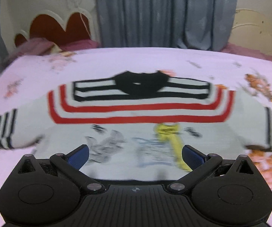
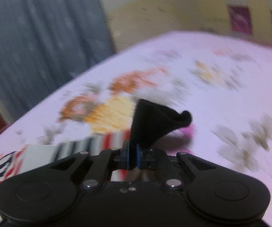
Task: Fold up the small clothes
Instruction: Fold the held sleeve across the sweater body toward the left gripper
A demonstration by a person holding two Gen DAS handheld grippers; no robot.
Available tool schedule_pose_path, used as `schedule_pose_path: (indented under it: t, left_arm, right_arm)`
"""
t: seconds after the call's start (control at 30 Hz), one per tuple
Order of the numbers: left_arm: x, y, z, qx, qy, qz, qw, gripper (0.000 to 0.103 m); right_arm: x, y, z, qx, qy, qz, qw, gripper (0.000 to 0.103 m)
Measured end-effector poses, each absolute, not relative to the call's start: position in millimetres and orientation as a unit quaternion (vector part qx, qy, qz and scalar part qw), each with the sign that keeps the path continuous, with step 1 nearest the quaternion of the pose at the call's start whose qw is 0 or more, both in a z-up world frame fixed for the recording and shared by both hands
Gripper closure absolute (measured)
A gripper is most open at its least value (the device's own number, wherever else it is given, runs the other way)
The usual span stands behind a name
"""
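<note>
We see a small white sweater (image 1: 136, 130) spread flat on the pink floral bedsheet (image 1: 136, 60), its black collar (image 1: 139, 85) at the far side, with red and black stripes across the chest and both sleeves stretched outward. Our left gripper (image 1: 135, 156) hangs over the near hem with its jaws wide apart, blue pads (image 1: 79, 157) clear of the fabric. Our right gripper (image 2: 133, 158) has its jaws clamped together on the black cuff (image 2: 155, 121) of the striped sleeve (image 2: 98, 143), lifting it off the sheet. A grey curtain (image 1: 164, 13) hangs beyond the bed. Both views are blurred.
</note>
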State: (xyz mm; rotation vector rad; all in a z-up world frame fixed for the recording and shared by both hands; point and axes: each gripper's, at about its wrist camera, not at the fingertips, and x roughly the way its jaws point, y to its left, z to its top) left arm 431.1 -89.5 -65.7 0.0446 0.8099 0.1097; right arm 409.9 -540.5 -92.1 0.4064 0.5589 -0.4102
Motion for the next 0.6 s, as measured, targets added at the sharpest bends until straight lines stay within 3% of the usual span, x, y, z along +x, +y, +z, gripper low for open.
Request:
schedule_pose_path:
  t: [0.23,0.6]
  left_arm:
    - [447.5,-12.8,-79.4,-0.031,0.394,0.053,0.917,0.000]
    - [454.0,86.9,-101.4,-0.087,0.385,0.023,0.919,0.000]
  right_arm:
    - [462.4,-412.5,-63.5,0.140,0.281,-0.028,0.949,0.096]
    - [522.2,-193.3,-109.6,0.028,0.361,0.124,0.924,0.096]
